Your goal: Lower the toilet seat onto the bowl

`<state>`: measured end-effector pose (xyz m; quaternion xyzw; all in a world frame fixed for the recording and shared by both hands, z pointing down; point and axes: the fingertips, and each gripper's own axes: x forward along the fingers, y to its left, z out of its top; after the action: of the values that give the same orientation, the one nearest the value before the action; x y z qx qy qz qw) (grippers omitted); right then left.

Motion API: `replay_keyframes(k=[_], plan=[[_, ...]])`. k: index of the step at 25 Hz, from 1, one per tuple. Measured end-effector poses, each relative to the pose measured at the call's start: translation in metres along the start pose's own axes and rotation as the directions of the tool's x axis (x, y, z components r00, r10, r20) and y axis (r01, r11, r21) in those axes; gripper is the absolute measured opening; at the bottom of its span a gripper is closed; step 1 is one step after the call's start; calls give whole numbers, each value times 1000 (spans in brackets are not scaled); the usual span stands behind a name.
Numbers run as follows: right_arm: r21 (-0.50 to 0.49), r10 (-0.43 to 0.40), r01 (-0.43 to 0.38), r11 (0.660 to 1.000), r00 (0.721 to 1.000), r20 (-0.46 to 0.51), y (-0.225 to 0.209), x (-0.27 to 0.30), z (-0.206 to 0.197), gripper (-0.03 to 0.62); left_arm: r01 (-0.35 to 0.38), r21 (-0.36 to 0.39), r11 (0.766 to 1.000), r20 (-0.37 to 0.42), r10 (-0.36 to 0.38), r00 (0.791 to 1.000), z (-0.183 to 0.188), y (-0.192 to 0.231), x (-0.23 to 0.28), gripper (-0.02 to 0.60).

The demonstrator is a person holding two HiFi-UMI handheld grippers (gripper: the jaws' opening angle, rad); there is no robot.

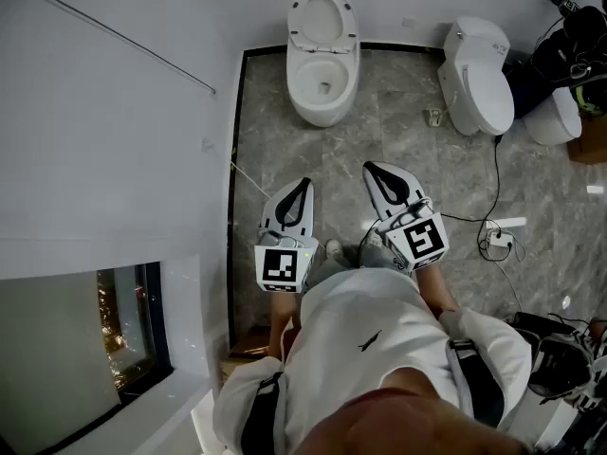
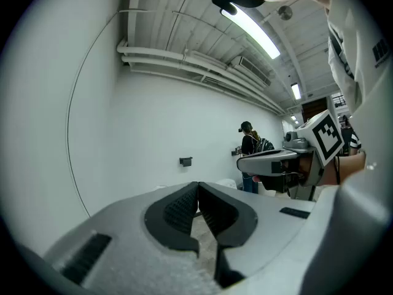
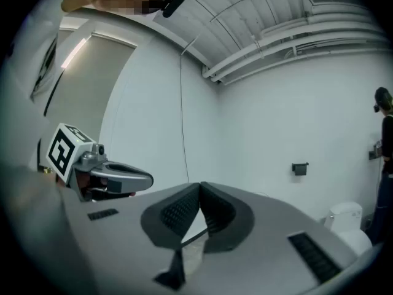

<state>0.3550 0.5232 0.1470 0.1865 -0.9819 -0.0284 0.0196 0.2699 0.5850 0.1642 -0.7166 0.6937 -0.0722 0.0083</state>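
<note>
A white toilet stands against the far wall in the head view, its seat [image 1: 322, 19] raised upright over the open bowl [image 1: 322, 83]. Both grippers hang well short of it, above the grey stone floor, side by side and pointing towards the toilet. The left gripper [image 1: 305, 182] is shut with nothing between its pads, and its tips meet in the left gripper view [image 2: 198, 185]. The right gripper [image 1: 369, 168] is also shut and empty, its tips touching in the right gripper view [image 3: 200, 185]. Neither touches the toilet.
A second toilet [image 1: 479, 79] with its lid down stands to the right. Black cables and a power strip [image 1: 498, 241] lie on the floor at right, with dark bags [image 1: 574, 41] beyond. A white wall [image 1: 114, 112] runs along the left. A person [image 2: 249, 145] stands far off.
</note>
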Motion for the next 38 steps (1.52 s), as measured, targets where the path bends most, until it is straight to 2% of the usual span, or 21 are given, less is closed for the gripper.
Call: replay_keyframes(k=[8, 17, 27, 38], plan=[[-9, -45, 45, 999, 999, -15, 24, 6, -7, 31, 11, 0, 1000, 13, -11, 1000, -7, 19, -17, 28], [-42, -40, 39, 998, 999, -15, 18, 34, -3, 31, 19, 8, 1000, 1, -19, 1000, -9, 43, 11, 28], [-22, -18, 17, 1000, 998, -52, -27, 76, -16, 32, 3, 2, 1000, -16, -3, 1000, -9, 65, 63, 28], [-45, 27, -28, 999, 999, -31, -93, 117, -12, 31, -32, 13, 999, -23, 32, 999, -1, 78, 133, 28]])
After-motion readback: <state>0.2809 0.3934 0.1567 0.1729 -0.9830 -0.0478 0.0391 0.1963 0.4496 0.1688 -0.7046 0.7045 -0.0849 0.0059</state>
